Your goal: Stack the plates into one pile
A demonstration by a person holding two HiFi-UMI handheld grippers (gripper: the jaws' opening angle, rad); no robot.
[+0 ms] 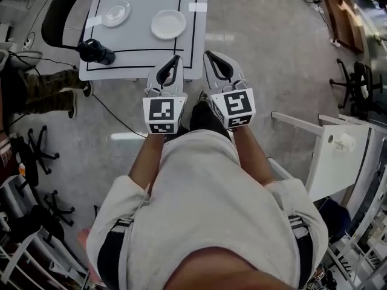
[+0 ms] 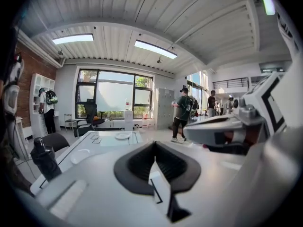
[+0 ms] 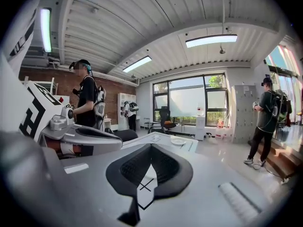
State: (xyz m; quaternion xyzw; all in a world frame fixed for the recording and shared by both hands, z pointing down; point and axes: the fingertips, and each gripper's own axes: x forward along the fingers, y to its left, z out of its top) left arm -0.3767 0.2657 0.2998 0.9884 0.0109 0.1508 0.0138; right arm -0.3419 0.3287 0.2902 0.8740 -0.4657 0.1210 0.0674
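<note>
While you hold both grippers side by side at the near edge of the white table, the left gripper has its jaws pressed together on nothing, and the right gripper is closed and empty too. Your two plates sit apart on the tabletop, not yet stacked: a white plate lies nearer you, and a clear plate lies to its left, with nothing on either. A black bottle stands at the table's near left corner. Each gripper's marker cube carries black-and-white squares, and a strip of white tape shows no print you can read.
</note>
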